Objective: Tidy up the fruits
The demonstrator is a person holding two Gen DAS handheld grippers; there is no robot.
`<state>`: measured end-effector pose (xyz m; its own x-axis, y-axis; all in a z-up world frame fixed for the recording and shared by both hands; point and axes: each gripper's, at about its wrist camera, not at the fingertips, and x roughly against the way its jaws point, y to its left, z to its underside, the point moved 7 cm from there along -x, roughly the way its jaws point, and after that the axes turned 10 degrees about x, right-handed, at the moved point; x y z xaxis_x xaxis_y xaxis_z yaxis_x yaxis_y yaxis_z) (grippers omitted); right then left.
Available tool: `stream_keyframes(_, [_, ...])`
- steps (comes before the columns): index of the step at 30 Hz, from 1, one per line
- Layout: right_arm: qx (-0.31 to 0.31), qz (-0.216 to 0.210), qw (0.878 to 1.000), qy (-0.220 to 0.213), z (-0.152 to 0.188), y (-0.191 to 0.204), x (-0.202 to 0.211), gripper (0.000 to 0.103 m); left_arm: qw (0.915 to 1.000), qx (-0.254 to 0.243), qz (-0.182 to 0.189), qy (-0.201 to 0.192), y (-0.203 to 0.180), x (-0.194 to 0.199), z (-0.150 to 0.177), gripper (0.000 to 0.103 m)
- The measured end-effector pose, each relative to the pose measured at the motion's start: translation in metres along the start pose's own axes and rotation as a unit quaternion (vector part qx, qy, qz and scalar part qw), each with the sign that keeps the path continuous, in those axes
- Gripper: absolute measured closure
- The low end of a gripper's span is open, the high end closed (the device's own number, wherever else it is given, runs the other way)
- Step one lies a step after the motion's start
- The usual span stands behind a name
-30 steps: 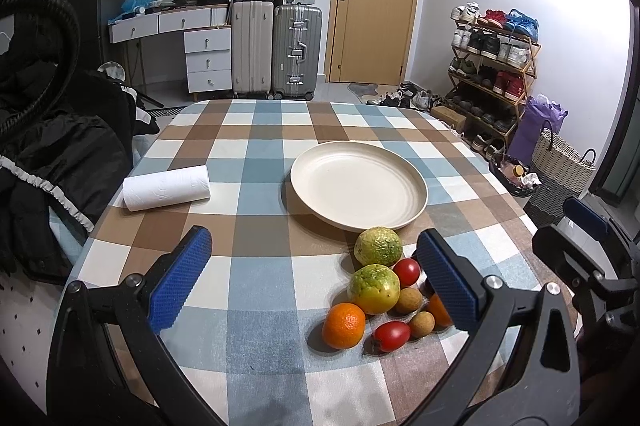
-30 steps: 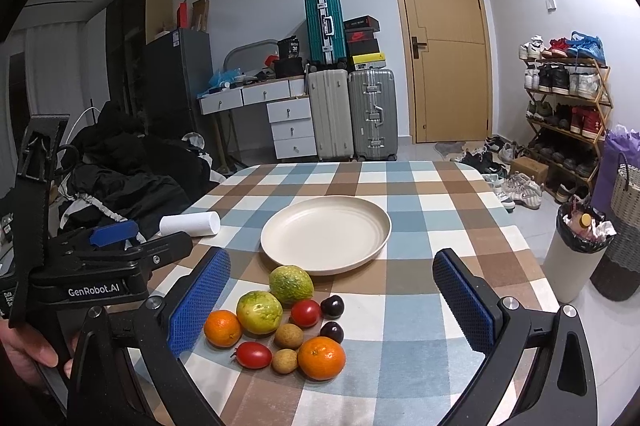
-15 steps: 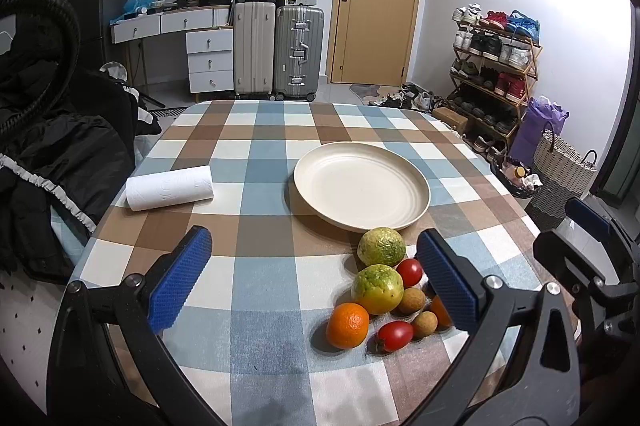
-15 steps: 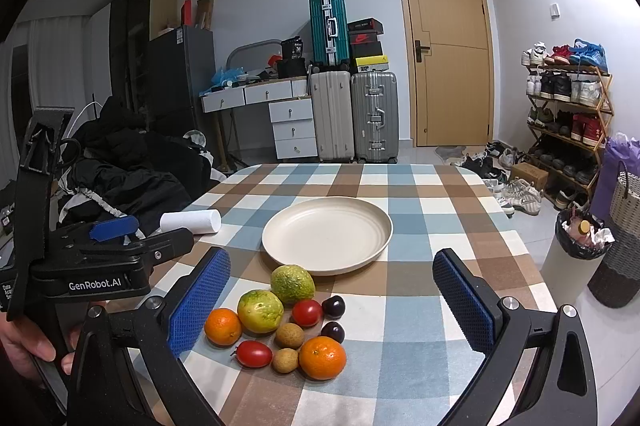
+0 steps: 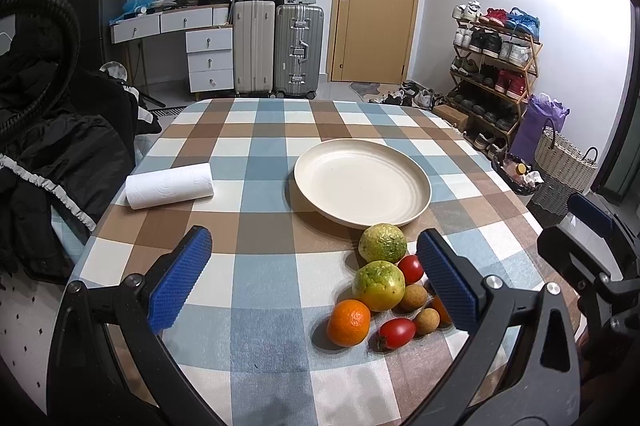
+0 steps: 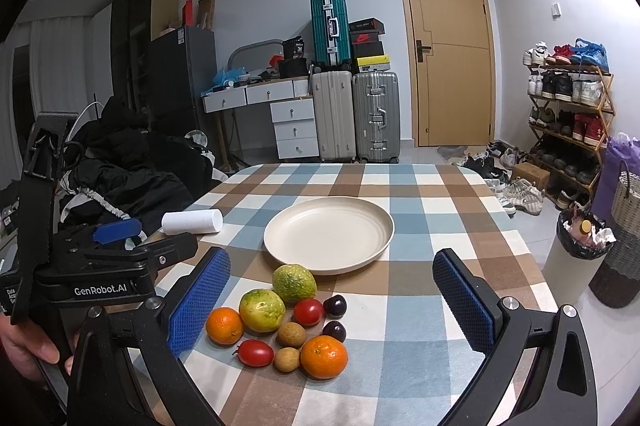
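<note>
Both grippers hang above the near edge of the checked tablecloth [image 5: 272, 162], nothing between their fingers. The left gripper [image 5: 316, 278] is spread wide, its blue pads [image 5: 178, 278] knobbly like rubber grip mat on matte black arms; the right gripper [image 6: 328, 302] is just as wide, same dimpled blue pads [image 6: 460, 302]. Between them and the plate [image 6: 280, 226] sits the fruit, a tight cluster on the cloth just short of the plate's near rim. The plate is round, shallow, cream, with faint concentric ridges and a matte finish, and it holds nothing. Two bumpy green-yellow fruits [image 6: 294, 282] lead the pile, rough-skinned and nearly round, the back one almost touching the rim. Two oranges [image 6: 324, 356] with pebbled peel flank the near side, left and right. Glossy red tomatoes [image 6: 254, 352]: the near one is oval, long axis lying across the right wrist view, stem end pointing left. Two dull brown longans [image 6: 291, 334], small and round, and two shiny dark cherries [image 6: 335, 304] on the right. Off to the left a paper roll [image 5: 168, 185] lies on its side, soft and embossed, its axis running roughly left to right across the table.
</note>
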<state>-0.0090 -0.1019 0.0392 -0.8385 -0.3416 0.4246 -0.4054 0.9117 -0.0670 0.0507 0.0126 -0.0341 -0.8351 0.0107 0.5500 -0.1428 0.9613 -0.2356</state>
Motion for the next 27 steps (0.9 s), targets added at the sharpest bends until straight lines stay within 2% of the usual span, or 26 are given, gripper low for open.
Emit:
stream_keyframes(15, [-0.005,-0.011,1.0,0.011,0.007,-0.007,-0.005,0.0,0.9998,0.0,0.002,0.018,0.01,-0.008,0.016,0.001])
stream_keyframes(27, [-0.014,-0.022,0.999,0.031,0.02,-0.011,-0.016,0.0,0.9954,0.006,0.032,0.09,0.012,-0.045,0.051,0.005])
